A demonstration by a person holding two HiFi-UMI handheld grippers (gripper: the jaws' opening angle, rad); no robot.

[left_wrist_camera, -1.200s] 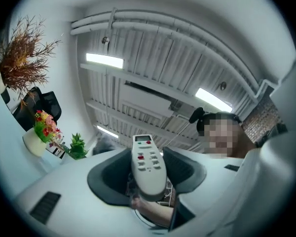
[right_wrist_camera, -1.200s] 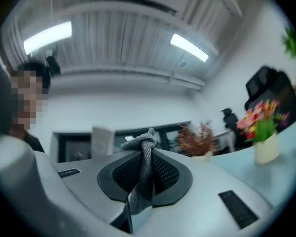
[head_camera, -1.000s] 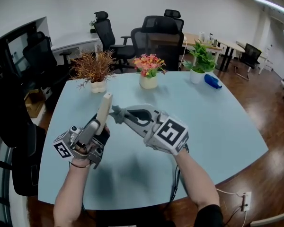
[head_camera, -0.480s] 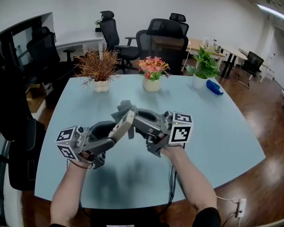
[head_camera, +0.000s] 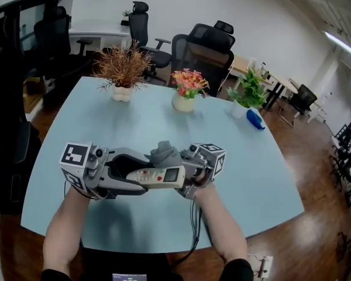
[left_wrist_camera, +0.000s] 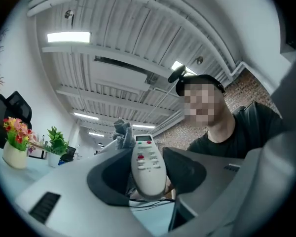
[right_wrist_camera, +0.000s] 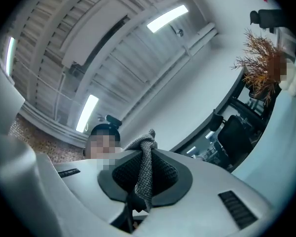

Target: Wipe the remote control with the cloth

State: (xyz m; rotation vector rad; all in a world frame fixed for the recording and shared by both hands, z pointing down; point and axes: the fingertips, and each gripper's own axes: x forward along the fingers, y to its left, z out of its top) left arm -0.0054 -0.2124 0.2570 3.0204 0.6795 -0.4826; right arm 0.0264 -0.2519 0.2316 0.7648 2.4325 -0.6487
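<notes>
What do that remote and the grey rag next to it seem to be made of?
The remote control looks like hard moulded plastic: an off-white, smooth, slightly glossy shell. Its small raised buttons may be rubber, though that is hard to tell. The cloth seems to be a soft knitted or woven fabric, grey and matte. A coarse looped texture shows, and it hangs in limp folds.

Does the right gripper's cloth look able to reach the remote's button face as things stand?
Probably yes. The right gripper pinches the cloth right beside the remote, which the left gripper holds clear of the table, buttons up; nothing stands between them.
</notes>
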